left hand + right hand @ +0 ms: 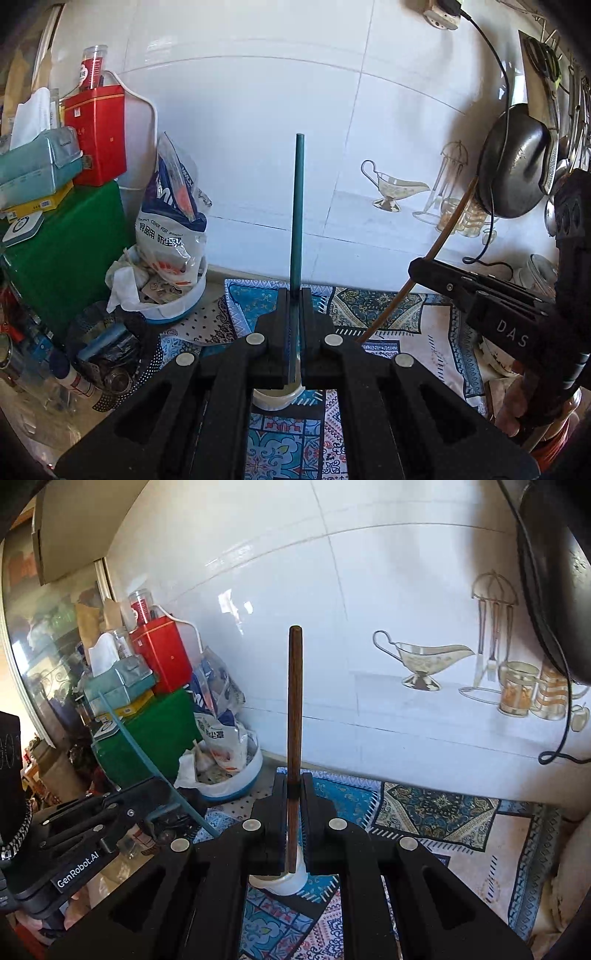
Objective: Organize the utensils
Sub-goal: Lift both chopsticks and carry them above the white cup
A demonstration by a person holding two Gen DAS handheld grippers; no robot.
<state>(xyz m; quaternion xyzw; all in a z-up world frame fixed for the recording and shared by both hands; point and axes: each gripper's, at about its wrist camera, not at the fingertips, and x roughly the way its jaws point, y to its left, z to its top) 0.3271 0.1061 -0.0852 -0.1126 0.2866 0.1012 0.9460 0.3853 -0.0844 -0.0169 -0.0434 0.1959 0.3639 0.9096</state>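
Left tool point(294, 295) clenched on the green chopstick point(297, 206), pointing to twelve o'clock; right tool point(294, 779) grips the brown chopstick point(294, 701), white cup point(280, 882) at six o'clock.

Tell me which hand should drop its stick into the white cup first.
Hard to call. Left gripper clamps the teal stick; right gripper clamps the brown stick. The white cup lies just below both; perhaps right.
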